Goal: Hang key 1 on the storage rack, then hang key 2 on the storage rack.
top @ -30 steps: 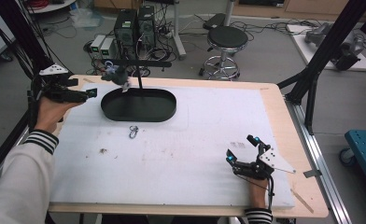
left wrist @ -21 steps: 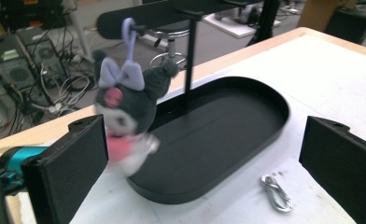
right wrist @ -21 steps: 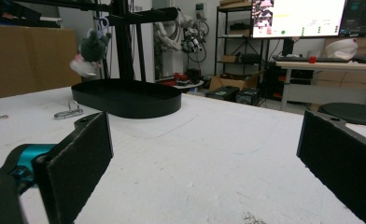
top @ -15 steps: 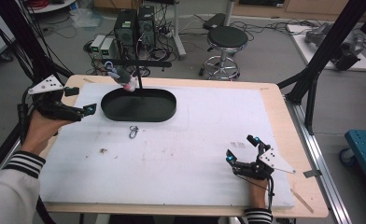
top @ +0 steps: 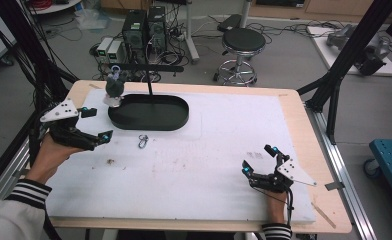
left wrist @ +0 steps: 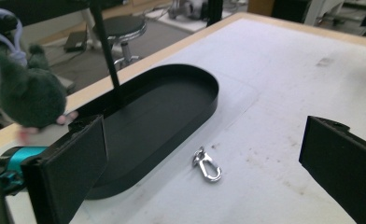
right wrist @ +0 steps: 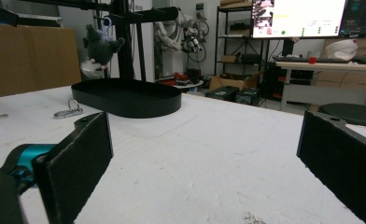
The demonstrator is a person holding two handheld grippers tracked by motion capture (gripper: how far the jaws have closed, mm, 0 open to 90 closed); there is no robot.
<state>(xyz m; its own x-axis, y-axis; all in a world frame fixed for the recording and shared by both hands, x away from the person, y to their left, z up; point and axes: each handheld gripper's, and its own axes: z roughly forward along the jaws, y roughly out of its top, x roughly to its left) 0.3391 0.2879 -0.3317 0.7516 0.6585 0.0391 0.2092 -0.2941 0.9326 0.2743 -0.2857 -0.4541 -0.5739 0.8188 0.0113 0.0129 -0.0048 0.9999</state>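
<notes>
Pulled back from the black stand, the left gripper point(top: 95, 124) now hovers with its jaws wide apart and nothing between them. Beyond them and to their left, the small dark grey plush toy point(top: 115, 87) hangs by its pale loop from the stand's crossbar point(top: 144, 67), apparently just hung, though the hook itself is blurred. A silver metal carabiner clip point(left wrist: 207, 164) lies ahead of those jaws, beside the black oval tray point(left wrist: 172, 105). Farther off, the right gripper point(top: 259, 159) rests on the table point(top: 224, 150), jaws apart, idle.
</notes>
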